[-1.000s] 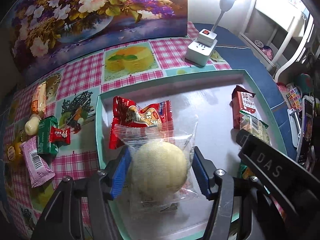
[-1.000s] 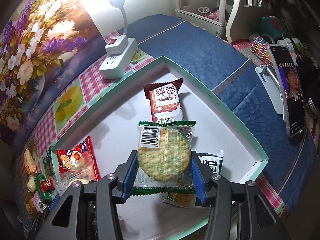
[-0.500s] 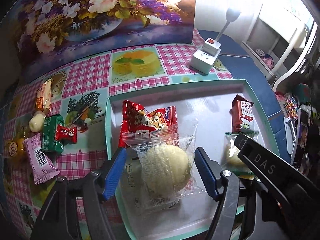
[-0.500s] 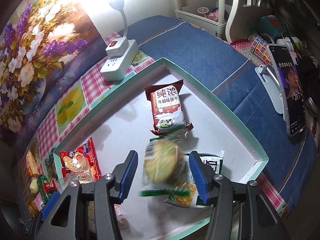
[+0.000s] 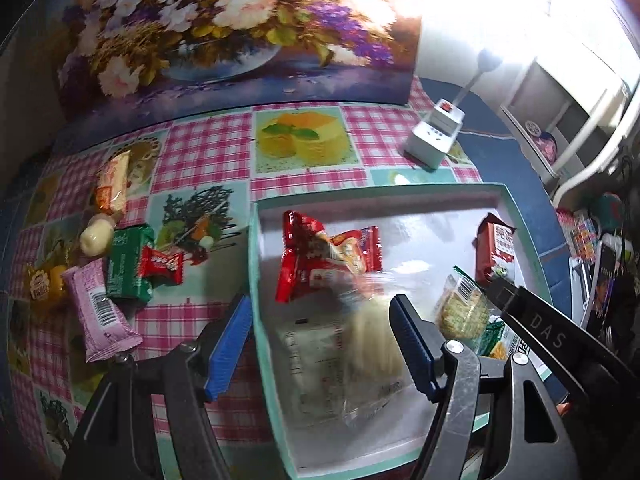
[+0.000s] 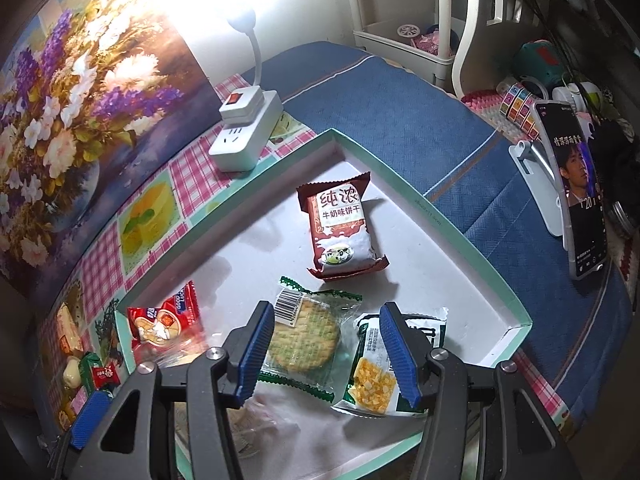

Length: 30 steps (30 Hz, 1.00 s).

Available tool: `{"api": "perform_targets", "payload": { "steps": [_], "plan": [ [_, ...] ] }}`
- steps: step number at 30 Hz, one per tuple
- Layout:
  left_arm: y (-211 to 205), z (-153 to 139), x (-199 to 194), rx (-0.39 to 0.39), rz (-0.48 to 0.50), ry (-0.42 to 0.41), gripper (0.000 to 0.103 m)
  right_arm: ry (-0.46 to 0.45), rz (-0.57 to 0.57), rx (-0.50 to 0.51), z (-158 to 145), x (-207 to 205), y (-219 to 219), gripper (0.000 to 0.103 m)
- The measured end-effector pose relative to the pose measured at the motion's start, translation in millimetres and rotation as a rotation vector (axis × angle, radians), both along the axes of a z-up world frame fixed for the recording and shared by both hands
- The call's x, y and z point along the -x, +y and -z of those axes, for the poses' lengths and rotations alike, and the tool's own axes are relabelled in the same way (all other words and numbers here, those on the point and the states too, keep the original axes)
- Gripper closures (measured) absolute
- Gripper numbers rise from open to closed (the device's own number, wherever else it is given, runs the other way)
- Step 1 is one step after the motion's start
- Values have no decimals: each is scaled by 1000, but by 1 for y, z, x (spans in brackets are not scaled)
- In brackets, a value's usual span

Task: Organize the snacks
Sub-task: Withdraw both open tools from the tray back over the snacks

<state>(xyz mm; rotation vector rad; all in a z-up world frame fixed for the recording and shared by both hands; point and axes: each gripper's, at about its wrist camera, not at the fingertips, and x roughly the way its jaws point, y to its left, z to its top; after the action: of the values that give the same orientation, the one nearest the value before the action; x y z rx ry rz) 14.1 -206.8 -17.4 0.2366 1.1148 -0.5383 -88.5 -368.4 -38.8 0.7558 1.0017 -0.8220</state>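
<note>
My left gripper (image 5: pixel 320 344) has just let go of the clear-wrapped bun (image 5: pixel 360 344) and my right gripper (image 6: pixel 326 350) of the round cracker pack (image 6: pixel 306 334), jaws apart, both snacks lying loose in the teal-rimmed tray (image 6: pixel 452 216) near 2 red packs.

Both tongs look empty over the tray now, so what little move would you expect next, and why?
Probably the left tongs swing over to the loose snacks on the checked cloth, perhaps the pink packet. Both tongs stand open, the bun packet and the round cracker lie free in the teal tray, and that pile sits on the left side.
</note>
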Motion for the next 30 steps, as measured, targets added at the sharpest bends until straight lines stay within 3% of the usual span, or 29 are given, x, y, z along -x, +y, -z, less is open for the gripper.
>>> {"api": "perform_targets", "payload": {
  "steps": [3,5,8,10,14,19,30],
  "plan": [
    [12,-2,-7,-1,-46,-1,31,10,-19,-4,3,-3,2,44],
    [22,-3,-14,-15,-87,-11,30,13,-39,-6,4,-7,5,38],
    [42,-3,-27,-46,-170,-26,18,15,-77,3,4,-13,11,32],
    [56,-3,-33,-66,-215,-41,17,11,-98,9,3,-16,15,25],
    [91,-3,-48,-113,-332,-65,16,-12,-140,15,1,-23,24,20],
    [132,-3,-63,-118,-460,-69,8,-39,-182,39,-5,-32,37,3],
    [206,-17,-82,-132,-663,-104,8,-83,-306,97,-15,-55,79,0]
  ]
}}
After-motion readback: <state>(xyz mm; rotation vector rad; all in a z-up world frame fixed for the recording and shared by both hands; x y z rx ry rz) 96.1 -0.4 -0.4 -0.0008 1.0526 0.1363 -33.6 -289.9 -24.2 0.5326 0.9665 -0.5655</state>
